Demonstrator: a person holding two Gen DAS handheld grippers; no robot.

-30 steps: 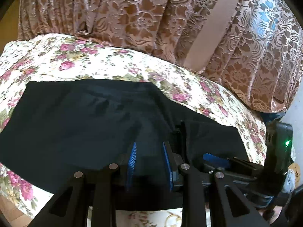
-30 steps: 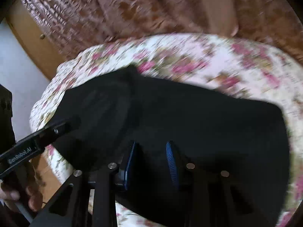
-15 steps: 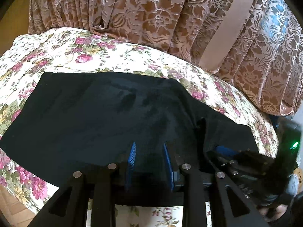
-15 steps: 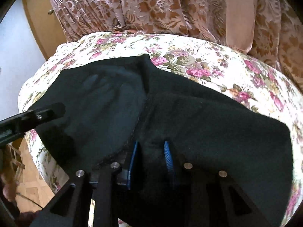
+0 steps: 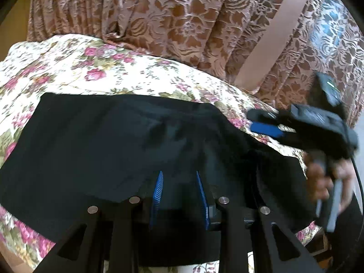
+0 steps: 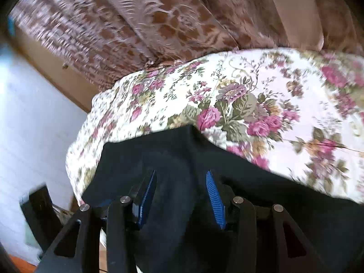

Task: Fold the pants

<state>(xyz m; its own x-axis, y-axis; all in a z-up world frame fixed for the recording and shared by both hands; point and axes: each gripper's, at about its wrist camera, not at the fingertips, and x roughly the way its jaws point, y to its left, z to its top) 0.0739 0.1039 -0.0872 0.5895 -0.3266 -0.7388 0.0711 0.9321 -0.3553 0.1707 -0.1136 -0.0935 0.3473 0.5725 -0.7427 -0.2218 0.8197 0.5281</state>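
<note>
Left wrist view, pants: the black pants lie flat on the floral table, long axis running left to right, near edge under the camera.
Left wrist view, left hand-held gripper: the left hand-held gripper sits at the near edge, jaws narrow, dark cloth between the blue pads; whether they pinch it cannot be told.
Left wrist view, right hand-held gripper: the right hand-held gripper hangs blurred over the right end of the pants, clear of the cloth, carried by a hand.
Right wrist view, pants: the pants fill the near part, a corner pointing far onto the table.
Right wrist view, right hand-held gripper: jaws opening, moderately apart, nothing pressed between them; cloth lies below.
Relation: judged, the right end lies nearest the right hand.
</note>
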